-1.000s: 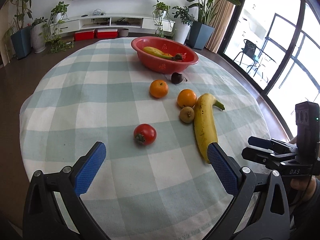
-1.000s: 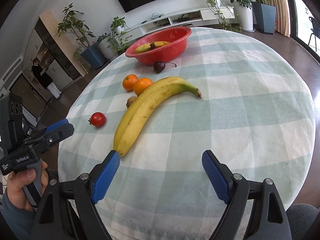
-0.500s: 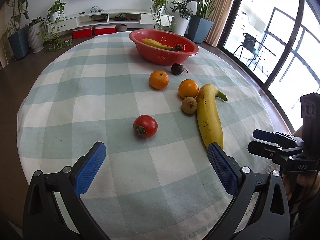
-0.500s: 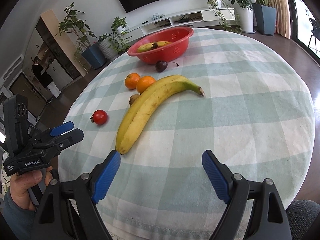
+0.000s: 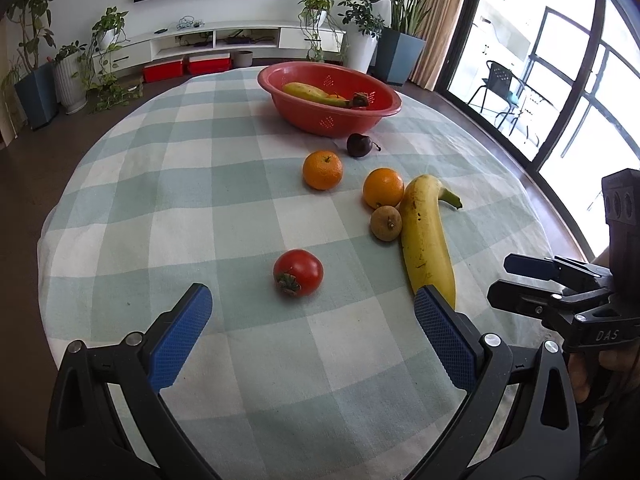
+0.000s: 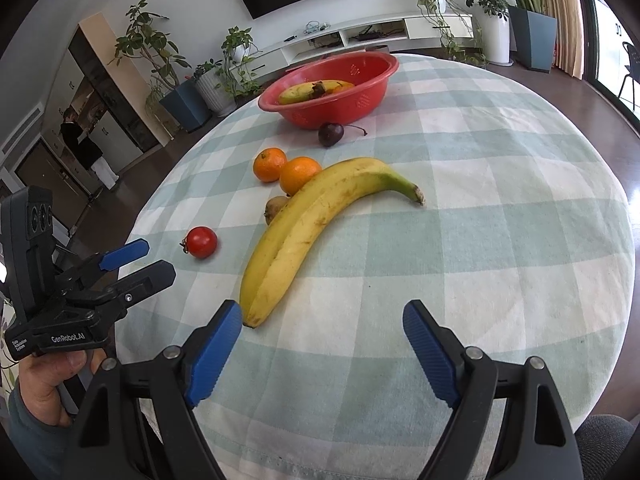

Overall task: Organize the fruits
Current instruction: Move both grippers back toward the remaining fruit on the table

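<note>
Hovering over the table's near edge: left gripper and right gripper, jaws spread, empty. Banana mid-table hides most of brown fruit. Red bowl at far edge; its contents partly hidden by the rim.

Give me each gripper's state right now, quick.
Left gripper: open, holding nothing.
Right gripper: open, holding nothing.

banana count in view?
2. One banana lies on the tablecloth beside a small brown fruit; the other banana is in the red bowl. More may be hidden inside.
</note>
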Motion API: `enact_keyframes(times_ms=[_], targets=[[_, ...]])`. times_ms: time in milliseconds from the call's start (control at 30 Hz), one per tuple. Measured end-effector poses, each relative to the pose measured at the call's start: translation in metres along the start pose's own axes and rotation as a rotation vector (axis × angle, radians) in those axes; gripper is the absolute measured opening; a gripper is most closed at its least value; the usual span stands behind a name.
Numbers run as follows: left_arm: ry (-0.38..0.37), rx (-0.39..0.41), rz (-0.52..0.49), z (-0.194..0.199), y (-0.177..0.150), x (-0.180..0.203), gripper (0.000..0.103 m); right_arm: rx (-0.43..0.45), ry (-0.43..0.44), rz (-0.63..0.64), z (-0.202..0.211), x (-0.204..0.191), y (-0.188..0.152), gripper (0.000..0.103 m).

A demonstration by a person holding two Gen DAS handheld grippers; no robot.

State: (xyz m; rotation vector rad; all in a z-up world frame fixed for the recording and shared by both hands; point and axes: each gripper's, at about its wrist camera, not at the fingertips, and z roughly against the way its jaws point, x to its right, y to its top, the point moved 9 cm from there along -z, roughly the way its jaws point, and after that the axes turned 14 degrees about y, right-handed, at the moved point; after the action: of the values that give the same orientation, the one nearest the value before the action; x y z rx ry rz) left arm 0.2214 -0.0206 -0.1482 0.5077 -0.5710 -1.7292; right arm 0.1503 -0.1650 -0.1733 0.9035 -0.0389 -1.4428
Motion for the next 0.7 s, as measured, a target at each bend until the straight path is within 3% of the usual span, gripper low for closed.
enact_keyframes(times_ms=[167, 333, 433, 533, 700], targets=[[0.025, 0.039, 0.015, -0.002, 0.016, -0.007, 0.102, -0.029, -0.015, 0.001, -0.020, -0.011, 0.021, 0.086], [0.035, 0.035, 0.039, -0.015, 0.007, -0.017, 0.102, -0.104, -0.102, 0.054, -0.055, -0.014, 0.032, 0.086], [0.041, 0.035, 0.073, -0.017, 0.006, -0.027, 0.102, -0.145, -0.150, 0.078, -0.071, -0.009, 0.033, 0.077], [0.037, 0.041, 0.088, -0.018, 0.007, -0.031, 0.102, -0.157, -0.192, 0.140, -0.073, -0.006, 0.030, 0.072], [0.031, 0.038, 0.074, -0.018, 0.006, -0.029, 0.102, -0.176, -0.203, 0.134, -0.061, 0.005, 0.026, 0.072]])
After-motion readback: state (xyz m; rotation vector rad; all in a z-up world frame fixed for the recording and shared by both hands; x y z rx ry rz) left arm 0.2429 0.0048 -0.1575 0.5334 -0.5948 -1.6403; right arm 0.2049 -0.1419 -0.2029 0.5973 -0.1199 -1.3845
